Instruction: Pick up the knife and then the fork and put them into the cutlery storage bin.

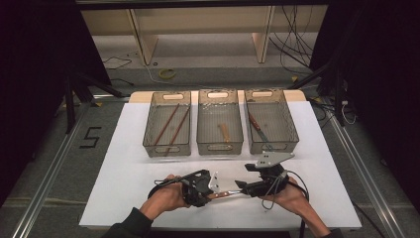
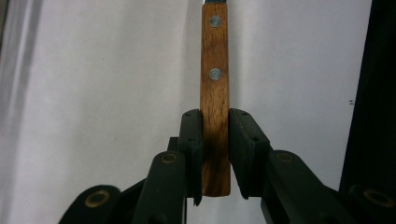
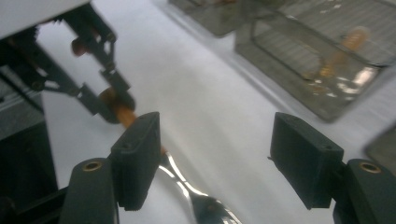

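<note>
Brown wooden handle (image 2: 215,93) with two silver rivets, clamped between black jaws. Shiny silver metal end (image 3: 205,205) just beside the right gripper's (image 3: 215,158) black pads, over white table (image 3: 210,93).

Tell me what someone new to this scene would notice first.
First, the wooden-handled utensil near the front of the white table, its handle clamped in the left hand-held gripper. The right hand-held gripper stands open around its shiny metal end. Behind sit three mesh bins: chopsticks in the left bin, and a knife in the right bin.
</note>
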A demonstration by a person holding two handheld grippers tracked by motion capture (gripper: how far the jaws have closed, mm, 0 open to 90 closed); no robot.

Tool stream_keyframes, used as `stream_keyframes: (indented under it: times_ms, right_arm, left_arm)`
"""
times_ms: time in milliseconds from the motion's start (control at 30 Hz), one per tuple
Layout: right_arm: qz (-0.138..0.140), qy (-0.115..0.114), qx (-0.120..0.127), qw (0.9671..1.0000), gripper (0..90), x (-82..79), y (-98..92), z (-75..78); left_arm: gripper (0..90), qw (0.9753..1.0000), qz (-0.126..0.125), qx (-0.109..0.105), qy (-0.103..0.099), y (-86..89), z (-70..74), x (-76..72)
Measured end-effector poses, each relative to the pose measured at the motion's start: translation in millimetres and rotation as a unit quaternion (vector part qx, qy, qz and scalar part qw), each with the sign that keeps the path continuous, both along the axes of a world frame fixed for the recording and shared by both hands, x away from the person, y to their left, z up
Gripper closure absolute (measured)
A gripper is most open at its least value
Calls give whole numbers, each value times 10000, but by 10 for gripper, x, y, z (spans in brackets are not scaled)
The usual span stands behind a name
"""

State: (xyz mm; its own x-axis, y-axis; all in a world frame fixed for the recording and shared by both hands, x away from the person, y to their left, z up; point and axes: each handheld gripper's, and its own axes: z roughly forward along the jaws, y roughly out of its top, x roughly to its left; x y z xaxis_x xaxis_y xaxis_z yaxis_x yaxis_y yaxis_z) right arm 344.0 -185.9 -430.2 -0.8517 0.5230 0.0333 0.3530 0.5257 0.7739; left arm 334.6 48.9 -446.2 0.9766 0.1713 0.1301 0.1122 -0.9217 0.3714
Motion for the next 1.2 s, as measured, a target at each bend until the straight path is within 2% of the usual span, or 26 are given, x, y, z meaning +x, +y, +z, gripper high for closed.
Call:
stream_keyframes:
  times_ms: [133, 300, 433, 567, 833, 900, 967, 1100, 1133, 1167, 1200]
  right_arm:
    - [333, -11, -108, 9994, 343, -71, 112, -14]
    - [679, -66, -411, 9968, 350, -143, 233, -64]
    - [954, -115, -676, 9931, 357, -199, 314, -110]
    - [1206, -188, -950, 9880, 381, -226, 370, -165]
    - [1462, -391, -1283, 9801, 485, -272, 460, -256]
    - [1411, -368, -1250, 9814, 520, -294, 475, -263]
    - [1447, -382, -1261, 9807, 554, -299, 475, -265]
    - [1588, -451, -1317, 9774, 598, -307, 478, -270]
    - [1679, -456, -1380, 9750, 613, -304, 475, -271]
    - [1626, -432, -1343, 9766, 635, -315, 483, -277]
    - [1651, -438, -1365, 9758, 646, -317, 485, -283]
  left_arm:
    - [750, 9999, -28, -69, -77, 3, 95, -39]
    - [750, 9998, -103, -75, -126, -13, 154, -90]
    - [750, 9998, -160, -41, -106, -35, 165, -124]
    - [750, 9997, -235, 27, -110, -43, 173, -136]
    - [749, 9993, -350, 16, -121, -61, 198, -178]
    - [749, 9993, -348, 12, -111, -65, 204, -192]
    - [749, 9993, -351, 3, -107, -69, 202, -196]
    - [749, 9992, -382, 12, -98, -71, 197, -201]
    - [749, 9992, -392, 10, -79, -72, 199, -203]
    - [749, 9990, -431, 34, -96, -70, 205, -205]
    - [749, 9991, -422, 26, -94, -72, 211, -212]
